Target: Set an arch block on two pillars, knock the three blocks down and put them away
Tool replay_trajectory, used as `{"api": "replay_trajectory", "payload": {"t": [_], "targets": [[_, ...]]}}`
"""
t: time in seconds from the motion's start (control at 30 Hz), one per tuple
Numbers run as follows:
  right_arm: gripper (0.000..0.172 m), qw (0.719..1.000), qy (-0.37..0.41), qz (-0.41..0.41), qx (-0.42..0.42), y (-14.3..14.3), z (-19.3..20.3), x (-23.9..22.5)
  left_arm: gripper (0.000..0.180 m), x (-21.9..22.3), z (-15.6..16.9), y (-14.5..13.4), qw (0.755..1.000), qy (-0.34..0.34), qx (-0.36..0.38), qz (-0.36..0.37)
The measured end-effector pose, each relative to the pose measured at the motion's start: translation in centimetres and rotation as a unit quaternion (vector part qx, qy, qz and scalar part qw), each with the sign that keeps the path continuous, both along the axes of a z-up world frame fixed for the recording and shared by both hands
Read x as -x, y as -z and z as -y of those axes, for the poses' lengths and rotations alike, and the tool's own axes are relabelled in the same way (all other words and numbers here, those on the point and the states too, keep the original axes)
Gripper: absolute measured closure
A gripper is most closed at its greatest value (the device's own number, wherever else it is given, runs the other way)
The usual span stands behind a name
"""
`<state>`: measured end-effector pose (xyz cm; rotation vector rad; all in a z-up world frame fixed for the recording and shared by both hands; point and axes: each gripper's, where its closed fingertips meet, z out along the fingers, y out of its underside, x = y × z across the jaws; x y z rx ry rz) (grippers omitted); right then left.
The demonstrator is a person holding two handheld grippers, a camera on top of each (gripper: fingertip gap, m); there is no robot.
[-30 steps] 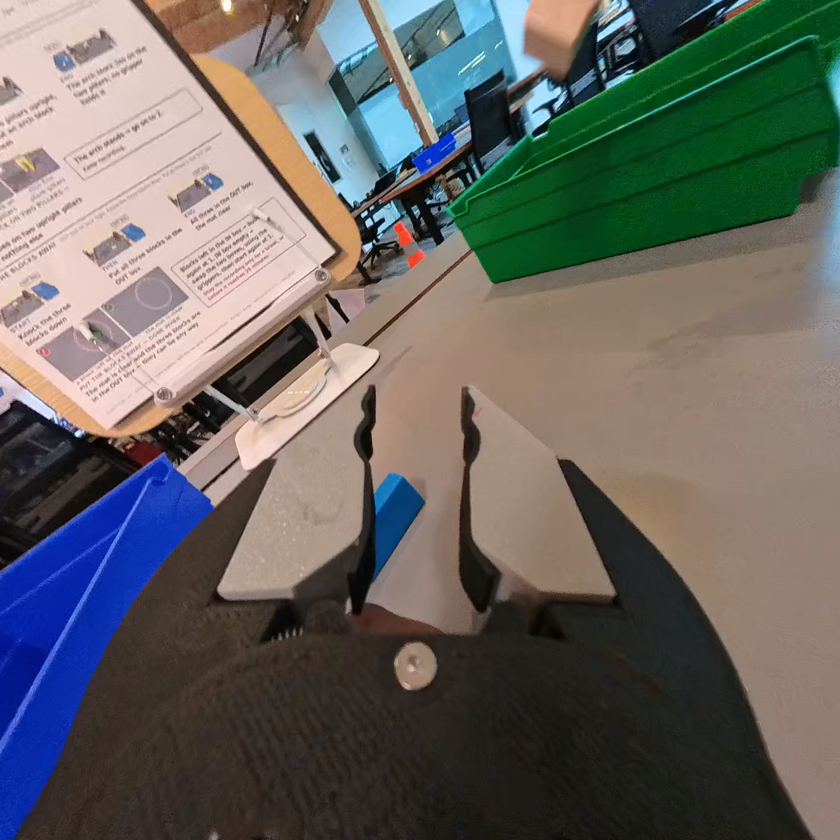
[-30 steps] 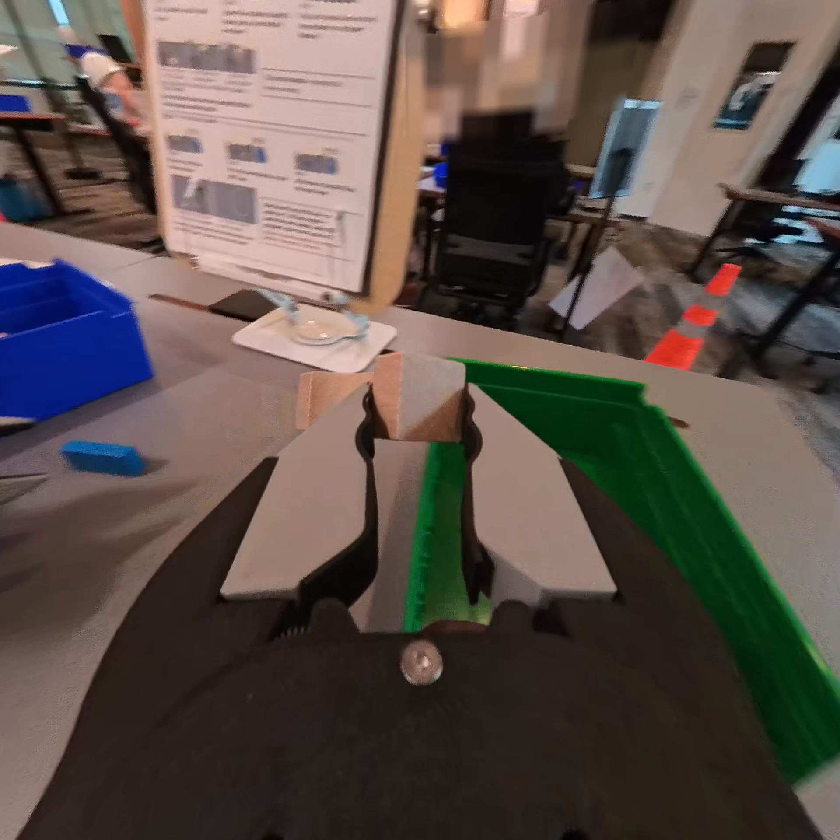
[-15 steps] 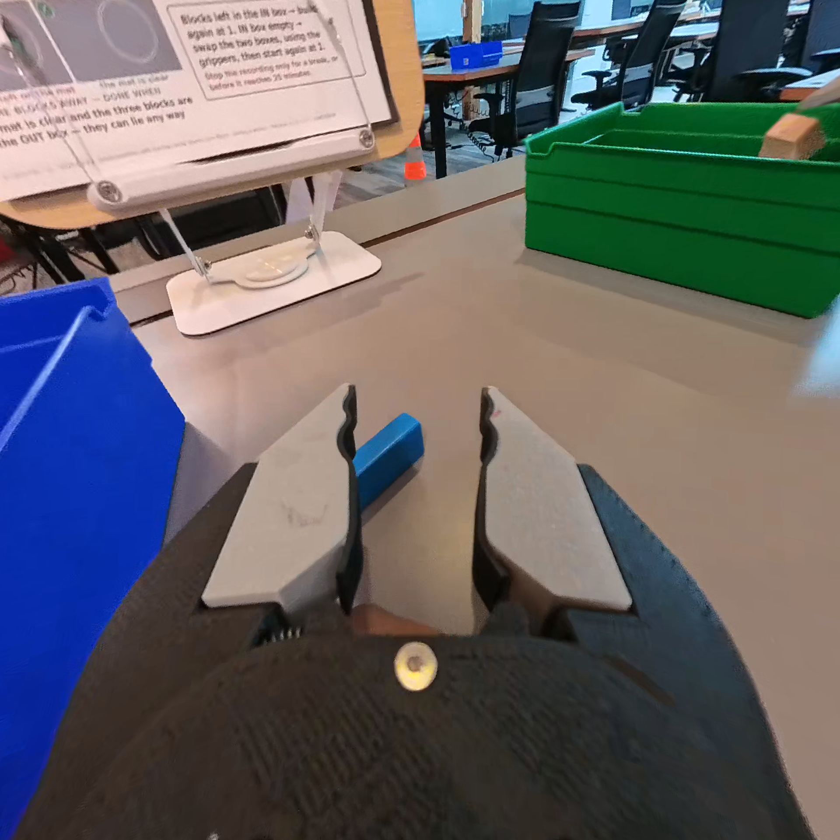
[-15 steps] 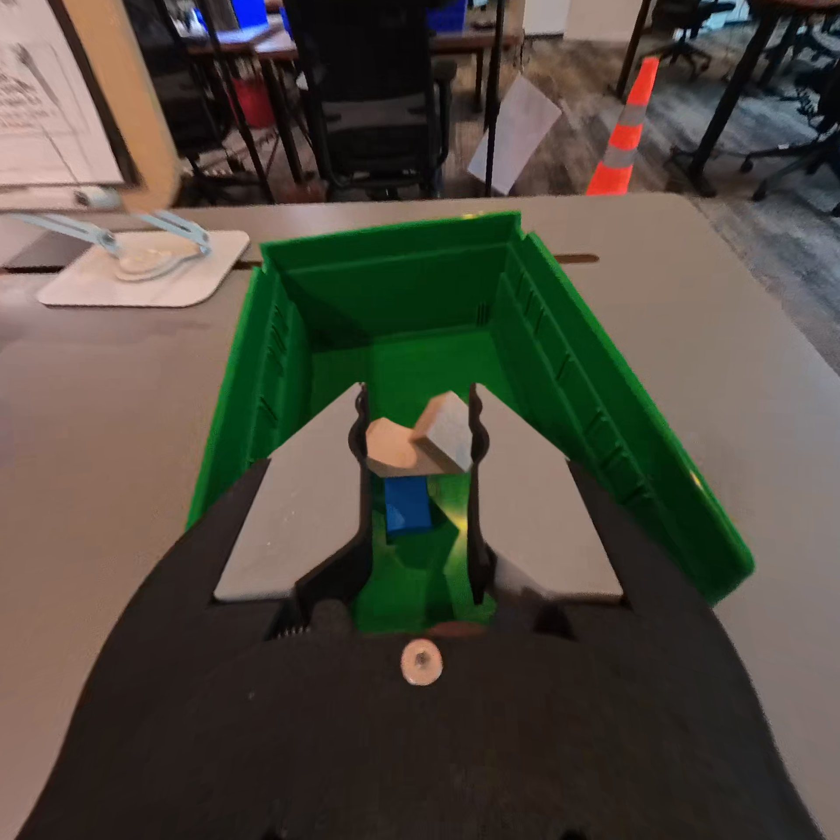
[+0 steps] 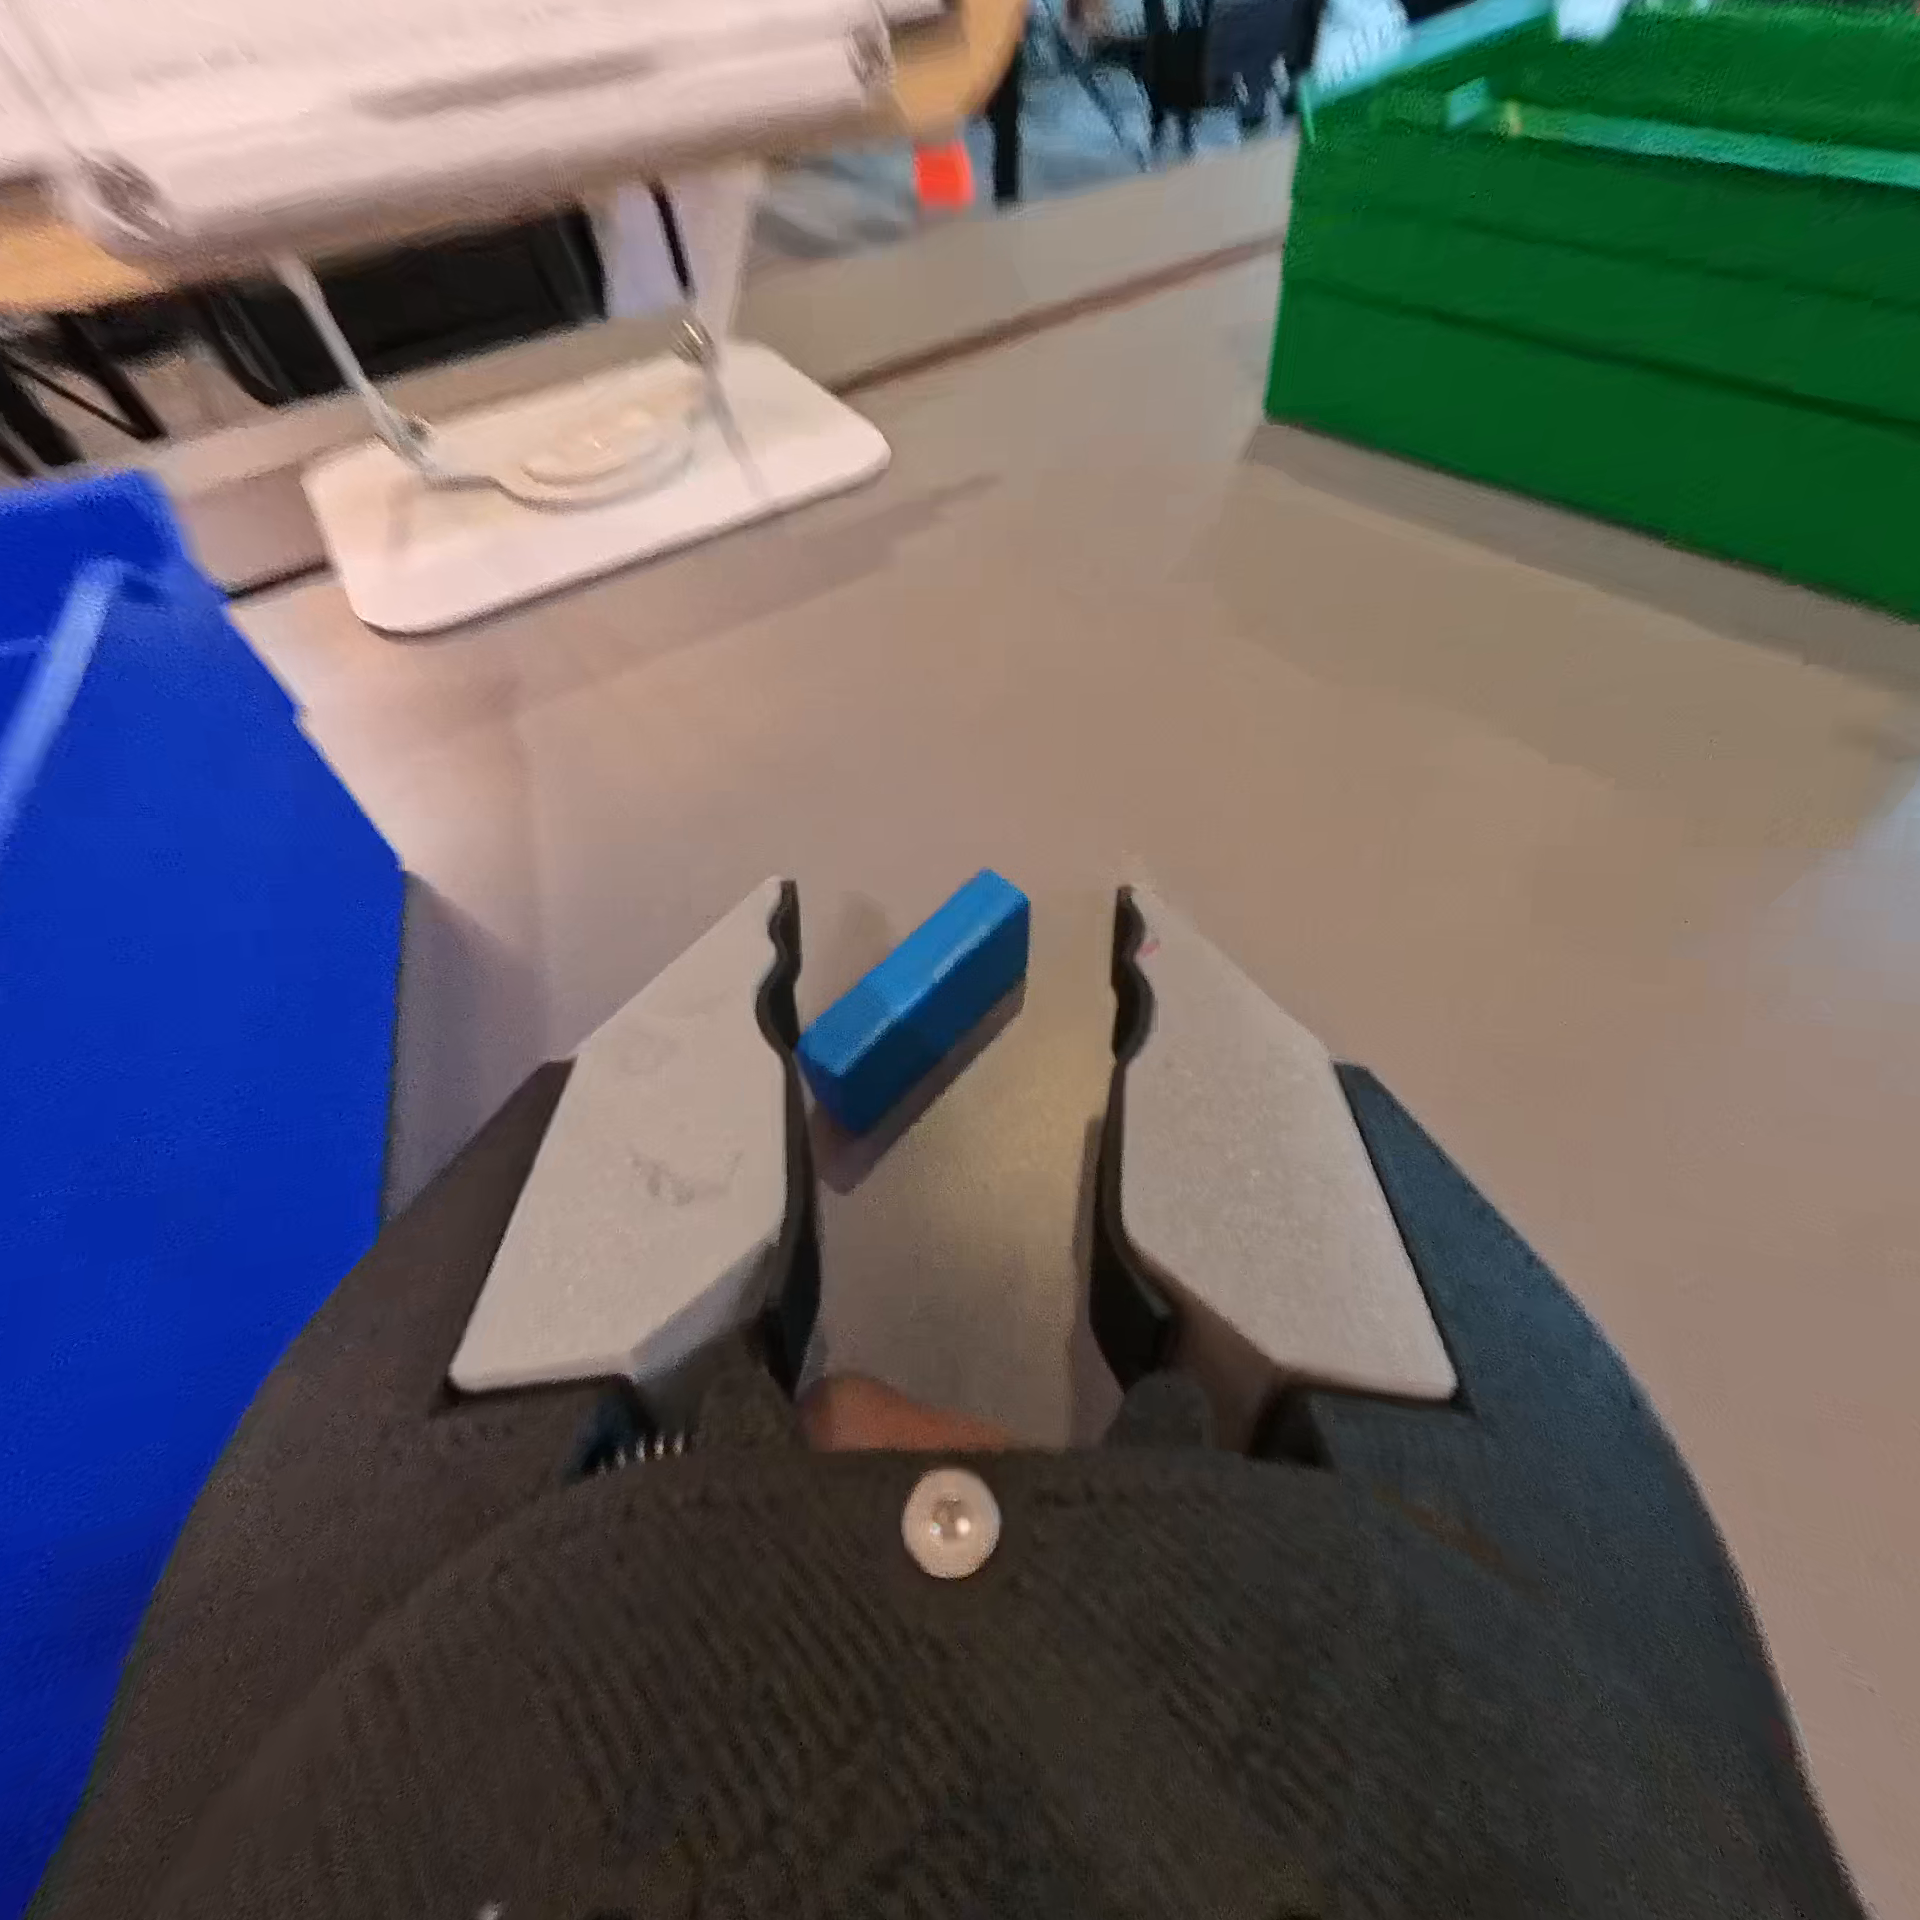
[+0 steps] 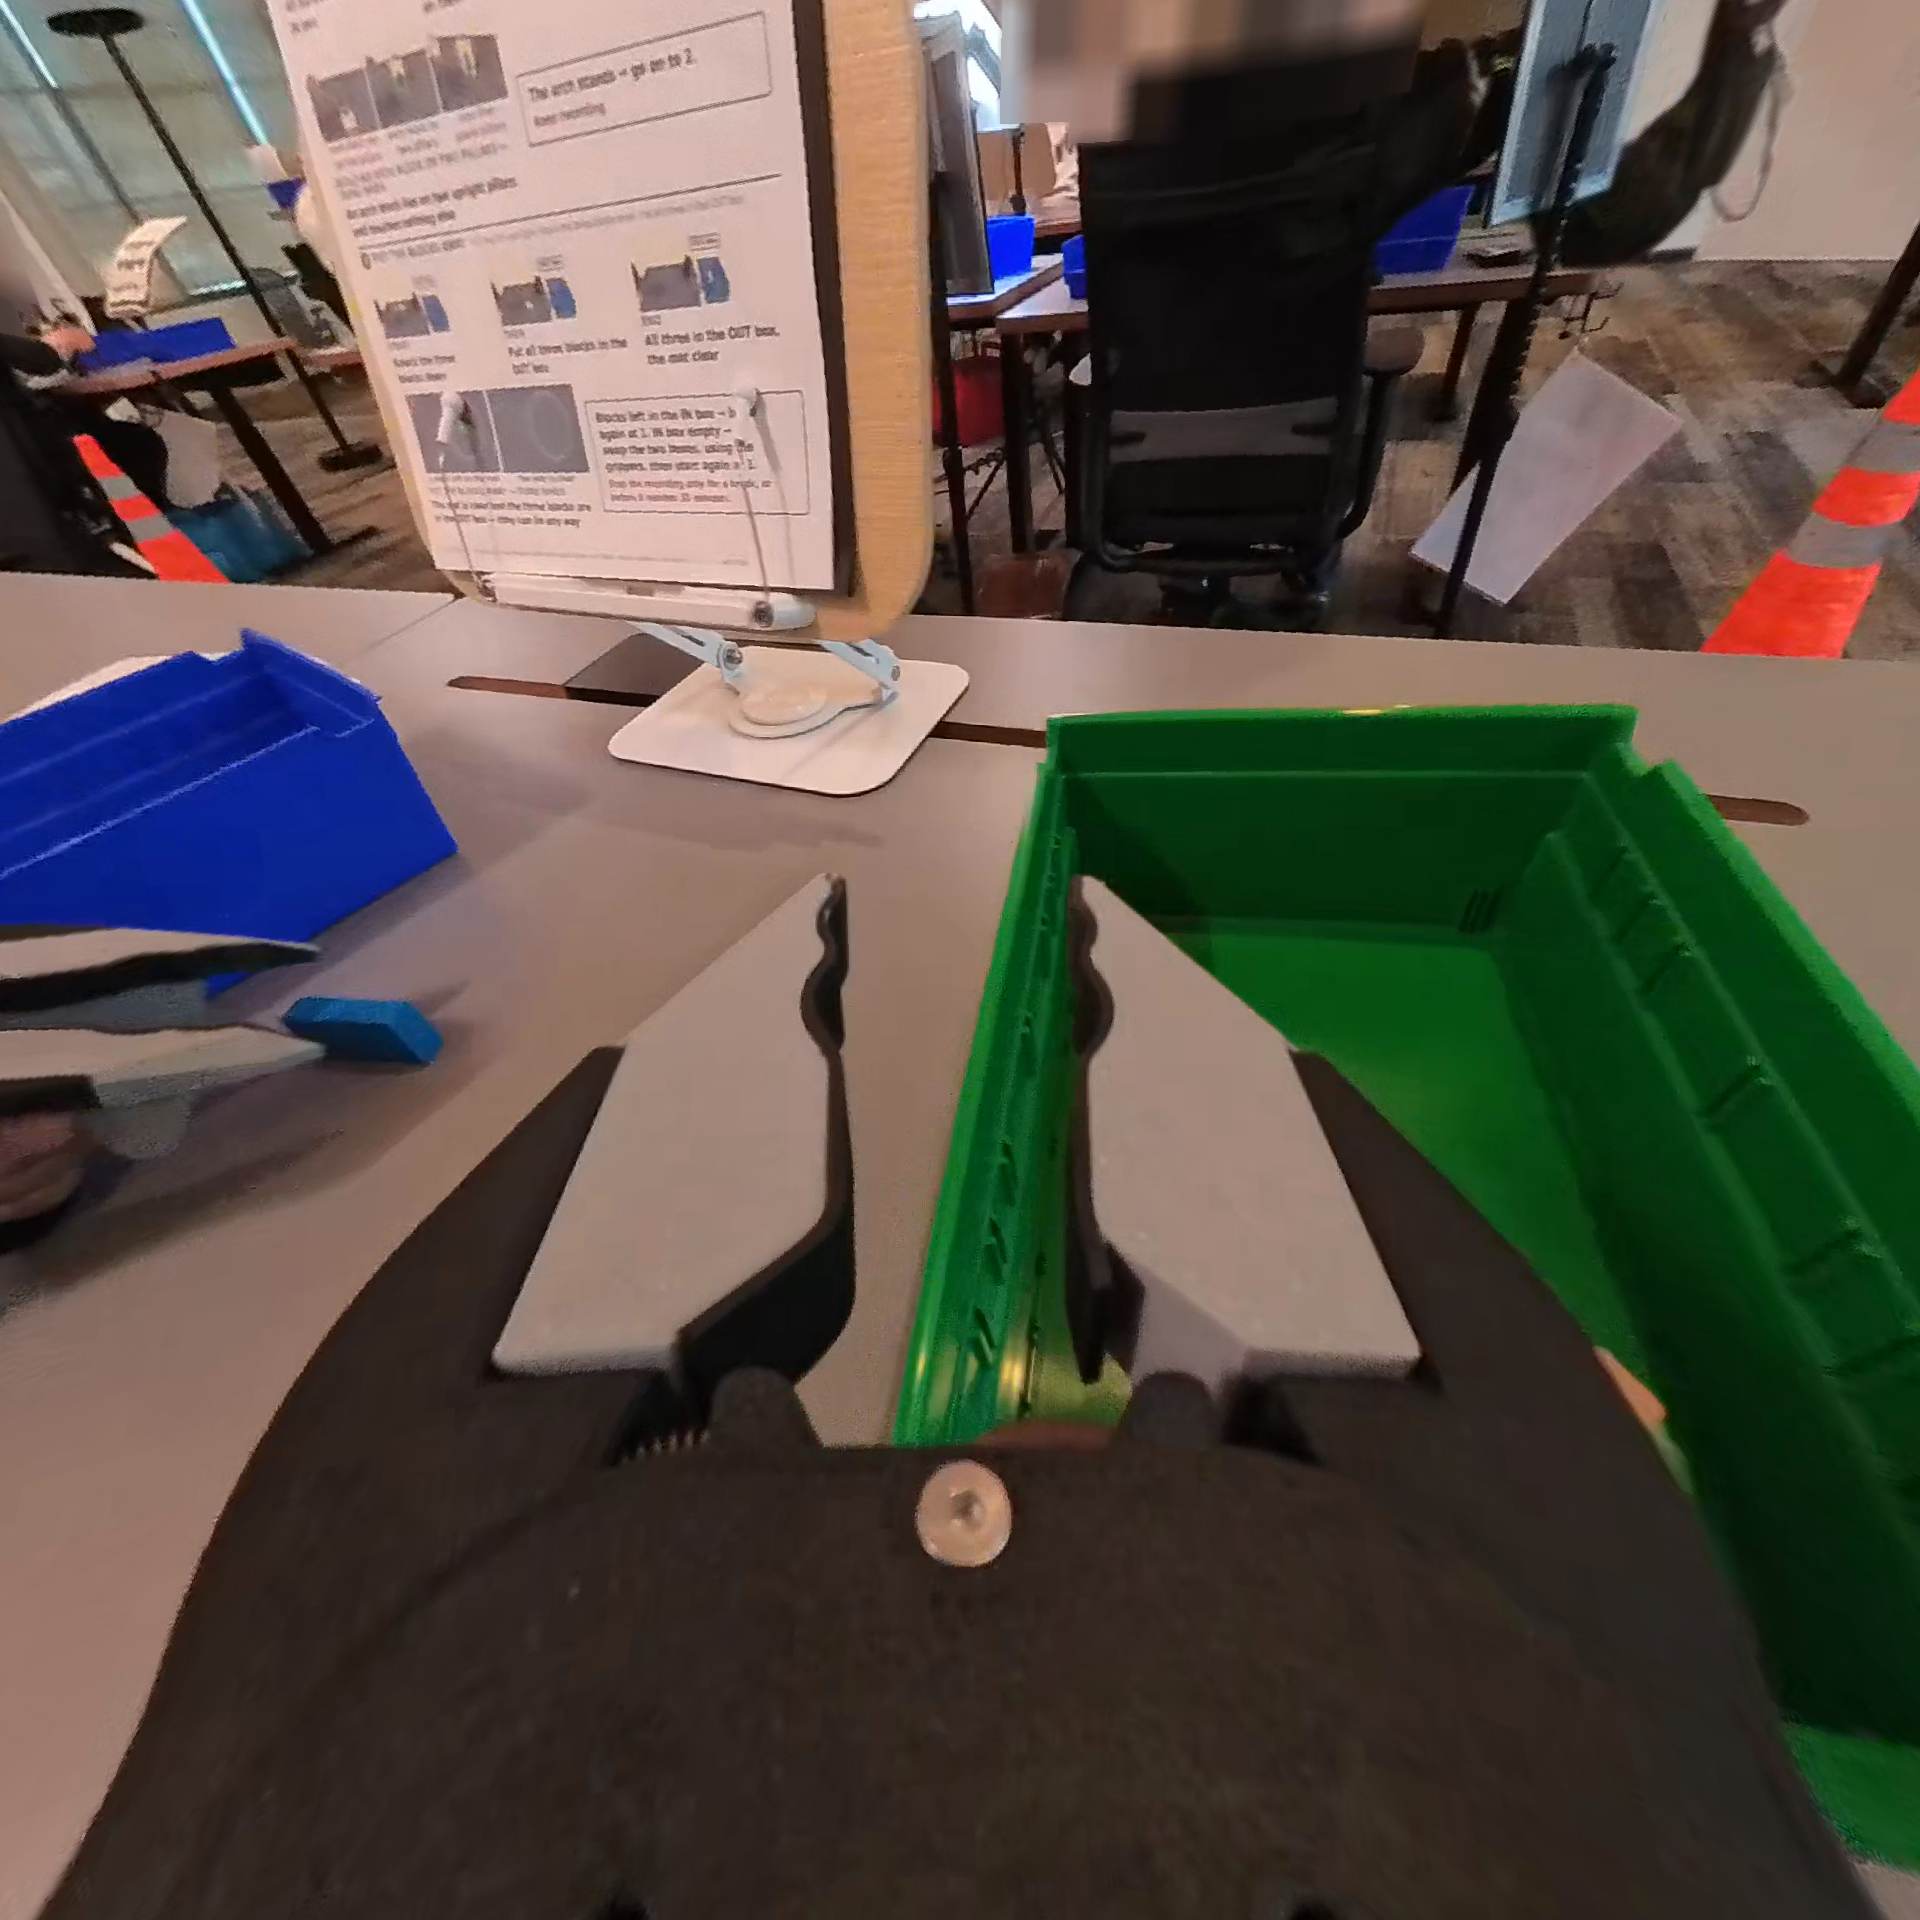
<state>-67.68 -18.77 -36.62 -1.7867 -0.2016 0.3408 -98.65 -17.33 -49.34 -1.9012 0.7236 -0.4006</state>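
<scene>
Left gripper (image 5: 951,935) spread around the blue block (image 5: 914,1013) lying on the grey table (image 5: 1351,831), pads not pressing; right gripper (image 6: 951,935) spread, bare, over the green bin's (image 6: 1662,1039) wall

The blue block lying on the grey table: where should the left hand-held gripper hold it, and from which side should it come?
Probably across the two long side faces of the blue block, near its middle, coming from above. It lies flat and slanted between the open fingers of the left hand-held gripper, so the wrist should first turn until the pads face those sides. The short ends stand farther apart.
</scene>
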Motion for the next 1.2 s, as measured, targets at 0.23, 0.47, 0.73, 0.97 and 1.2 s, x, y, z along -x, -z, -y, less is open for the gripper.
{"api": "replay_trajectory", "payload": {"t": [0.23, 0.47, 0.73, 0.97, 1.2], "targets": [[0.133, 0.999, -0.045, 0.001, -0.007, -0.6, 0.4, 2.5, 0.119, 0.0, -1.6, 1.8, 0.986, 0.041, -0.01, -0.164], [0.133, 0.998, -0.057, -0.006, -0.003, -0.9, 1.0, 1.9, 0.167, -1.5, -0.9, 4.7, 0.981, 0.096, 0.096, -0.136], [0.131, 0.946, -0.286, -0.145, 0.045, -1.5, 4.0, 10.7, 0.167, -4.8, 0.8, -0.6, 0.972, 0.127, -0.157, -0.124], [0.118, 0.884, -0.425, -0.147, 0.126, 2.0, 6.1, 19.7, 0.166, -8.2, 5.8, -5.2, 0.902, 0.187, -0.377, -0.094], [0.116, 0.879, -0.429, -0.16, 0.131, 3.8, 6.0, 22.8, 0.166, -7.7, 6.3, -7.0, 0.895, 0.165, -0.409, -0.062]]}}
